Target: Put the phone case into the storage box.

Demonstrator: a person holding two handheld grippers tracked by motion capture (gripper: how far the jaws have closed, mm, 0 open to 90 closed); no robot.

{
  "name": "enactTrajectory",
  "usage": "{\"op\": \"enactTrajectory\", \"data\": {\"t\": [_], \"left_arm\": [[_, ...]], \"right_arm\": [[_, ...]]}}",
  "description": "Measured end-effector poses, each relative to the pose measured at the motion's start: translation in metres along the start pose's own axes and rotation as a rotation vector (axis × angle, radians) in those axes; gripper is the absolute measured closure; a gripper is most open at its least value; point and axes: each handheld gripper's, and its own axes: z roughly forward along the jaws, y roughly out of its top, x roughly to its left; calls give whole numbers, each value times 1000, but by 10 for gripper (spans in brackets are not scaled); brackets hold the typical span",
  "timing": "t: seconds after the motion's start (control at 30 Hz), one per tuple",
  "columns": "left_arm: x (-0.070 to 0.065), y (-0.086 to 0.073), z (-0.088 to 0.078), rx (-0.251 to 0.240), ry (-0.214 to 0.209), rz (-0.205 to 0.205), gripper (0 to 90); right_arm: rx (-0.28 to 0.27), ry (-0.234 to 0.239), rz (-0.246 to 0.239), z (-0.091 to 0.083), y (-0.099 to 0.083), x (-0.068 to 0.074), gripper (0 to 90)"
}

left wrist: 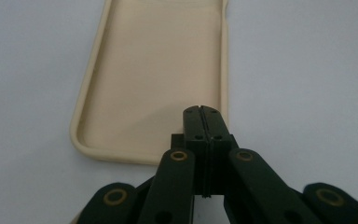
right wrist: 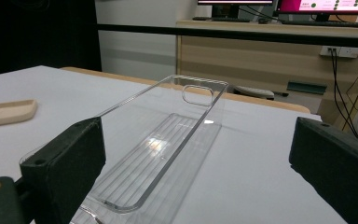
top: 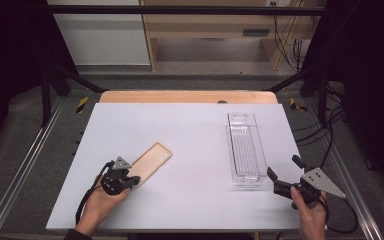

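On the white table [top: 190, 150] two things lie out: a beige phone case [top: 151, 161] and, well apart from it toward the person's right, a clear plastic tray [top: 245, 147], long and narrow with a ribbed floor. Take the tray as the landmark.

The phone case lies hollow side up, angled on the table, its raised rim plain in the left gripper view [left wrist: 151, 79]. The left gripper [top: 128, 181] sits at the case's near end, far from the tray, held in the person's left hand [top: 100, 205]. Its jaws are pressed together tip to tip, with nothing visible between them; the closed tips [left wrist: 202, 122] hover over the inside of the case by its right-hand rim. Whether they touch the case floor, I cannot tell.

The right gripper [top: 282, 172] waits just beside the tray's near right corner, gripped by the right hand [top: 310, 210]. Its jaws are spread wide, empty, and in the right gripper view the tray [right wrist: 168, 144] runs away between the two black pads [right wrist: 65, 163], its far end carrying a rounded cut-out handle. The case's end [right wrist: 7, 112] peeks in left of the tray.
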Motion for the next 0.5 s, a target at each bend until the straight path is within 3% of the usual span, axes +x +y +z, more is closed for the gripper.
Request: {"op": "enactTrajectory", "data": {"t": [0.27, 0.5], "left_arm": [[-8, -22, -16, 2, -28, 0, 900], [-9, -30, -24, 10, -37, 0, 900]], "right_arm": [[5, -1, -2, 0, -1, 1, 39], [6, 2, 0, 0, -1, 0, 41]]}}
